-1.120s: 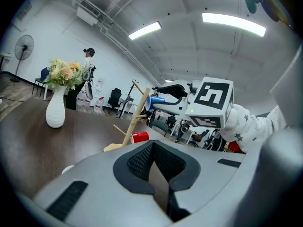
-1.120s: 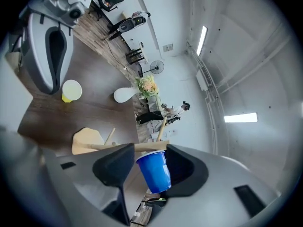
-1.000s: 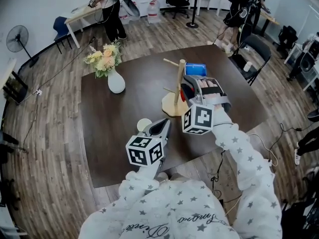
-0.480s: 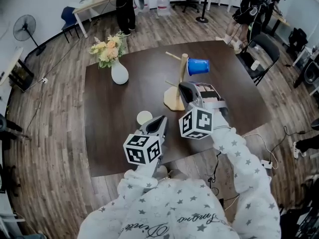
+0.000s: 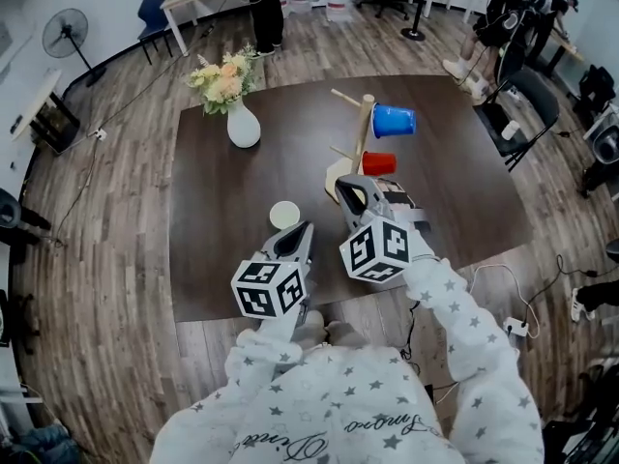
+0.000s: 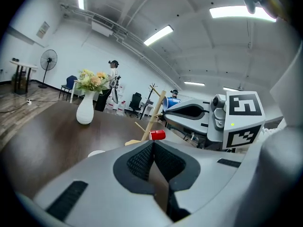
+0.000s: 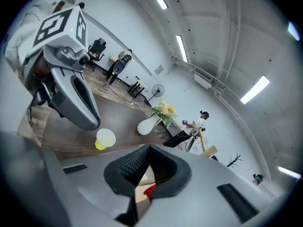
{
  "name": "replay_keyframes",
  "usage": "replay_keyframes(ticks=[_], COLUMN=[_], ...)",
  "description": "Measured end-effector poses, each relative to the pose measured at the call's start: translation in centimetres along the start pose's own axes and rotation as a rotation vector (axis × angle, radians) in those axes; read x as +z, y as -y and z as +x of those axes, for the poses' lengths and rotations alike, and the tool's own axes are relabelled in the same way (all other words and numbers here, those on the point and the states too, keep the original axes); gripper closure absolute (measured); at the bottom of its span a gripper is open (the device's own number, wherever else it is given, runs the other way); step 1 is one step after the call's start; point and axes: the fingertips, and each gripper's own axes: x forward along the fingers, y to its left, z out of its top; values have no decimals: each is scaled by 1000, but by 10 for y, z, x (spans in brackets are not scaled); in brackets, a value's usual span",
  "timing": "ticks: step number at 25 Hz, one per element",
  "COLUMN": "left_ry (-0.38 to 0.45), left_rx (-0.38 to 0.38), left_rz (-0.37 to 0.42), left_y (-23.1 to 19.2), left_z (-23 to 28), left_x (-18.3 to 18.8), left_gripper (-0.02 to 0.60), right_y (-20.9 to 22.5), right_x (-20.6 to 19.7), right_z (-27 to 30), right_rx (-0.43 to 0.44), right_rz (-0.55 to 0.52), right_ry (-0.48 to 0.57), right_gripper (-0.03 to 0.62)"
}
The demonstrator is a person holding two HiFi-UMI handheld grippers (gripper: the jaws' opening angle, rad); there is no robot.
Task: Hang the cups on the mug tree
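The wooden mug tree (image 5: 362, 135) stands on the dark table (image 5: 222, 259). A blue cup (image 5: 393, 121) hangs on an upper peg and a red cup (image 5: 378, 163) on a lower one. A pale yellow cup (image 5: 284, 215) stands upright on the table, left of the tree's base. My right gripper (image 5: 346, 188) is shut and empty, just short of the tree's base, apart from the red cup. My left gripper (image 5: 304, 228) is shut too, close beside the yellow cup. In the left gripper view the pads meet (image 6: 152, 143), with the red cup (image 6: 157, 135) beyond. The right gripper view shows the yellow cup (image 7: 105, 139).
A white vase with flowers (image 5: 242, 124) stands at the table's far left. Chairs, desks, a standing fan (image 5: 66, 35) and people are on the wooden floor around the table. The table's near edge (image 5: 319, 303) runs under my grippers.
My right gripper has drawn back from the tree toward me and down. The red cup, earlier at its jaws, now hangs free on the lower peg. The left gripper shifted slightly.
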Motion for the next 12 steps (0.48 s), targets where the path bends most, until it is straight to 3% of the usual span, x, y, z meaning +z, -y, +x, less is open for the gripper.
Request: replay_keyframes(ticks=[12], left_ry=[-13], left_rx=[109], left_rz=[-30], left_y=[-32], left_z=[-26], left_x=[-26], left_gripper=[557], right_y=[-76], right_x=[-10], right_z=[19], right_rx=[201], right_rz=[362], right_ry=[60], right_gripper=[574])
